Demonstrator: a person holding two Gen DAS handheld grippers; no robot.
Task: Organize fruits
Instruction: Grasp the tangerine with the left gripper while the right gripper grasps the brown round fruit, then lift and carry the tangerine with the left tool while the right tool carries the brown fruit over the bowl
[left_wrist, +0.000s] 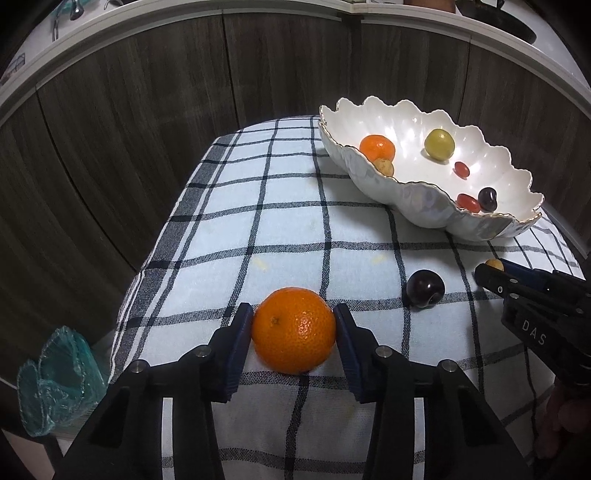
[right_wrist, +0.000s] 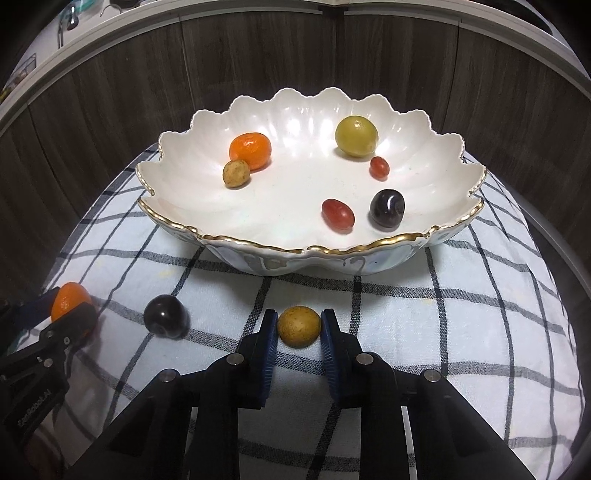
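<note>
On the checked cloth (left_wrist: 295, 229) lies an orange mandarin (left_wrist: 293, 334), and my left gripper (left_wrist: 291, 314) is shut on it, both pads against its sides. In the right wrist view a small tan fruit (right_wrist: 298, 326) sits just in front of the white scalloped bowl (right_wrist: 258, 244), with my right gripper (right_wrist: 299, 317) shut on it. A dark plum (right_wrist: 165, 315) rests loose on the cloth between the two grippers. The bowl (left_wrist: 373, 177) holds a mandarin (right_wrist: 250, 151), a tan fruit (right_wrist: 235, 173), a green fruit (right_wrist: 356, 136), two red fruits and a dark one (right_wrist: 386, 208).
Dark wood cabinet panels (left_wrist: 147, 129) rise close behind the cloth-covered surface, under a pale counter edge. A crumpled teal plastic piece (left_wrist: 55, 380) lies low beyond the cloth's left edge. The cloth drops off at its left and right sides.
</note>
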